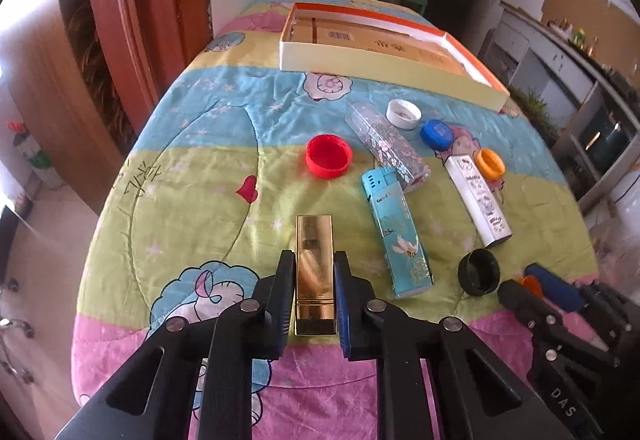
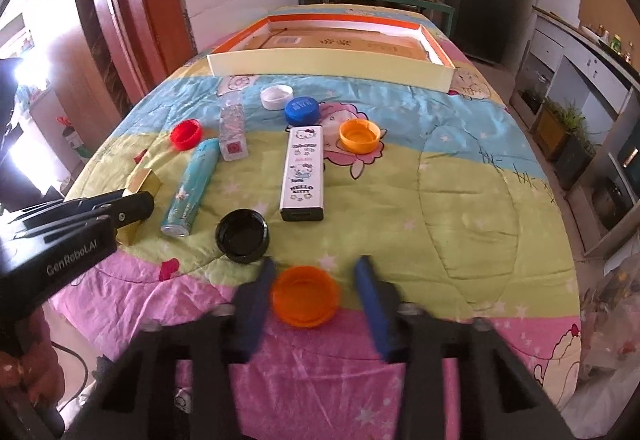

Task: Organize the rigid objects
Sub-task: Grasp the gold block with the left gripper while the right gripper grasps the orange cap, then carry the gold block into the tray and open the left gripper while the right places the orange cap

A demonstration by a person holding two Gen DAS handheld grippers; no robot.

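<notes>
— What has the left gripper [image 1: 314,294] got?
— Its jaws are clamped on the gold box [image 1: 315,272], near the quilt's [image 2: 460,199] front edge.
— The right gripper [image 2: 316,294]?
— It straddles the orange cap [image 2: 305,296], also by the front edge; left pad touching, right pad apart.
</notes>
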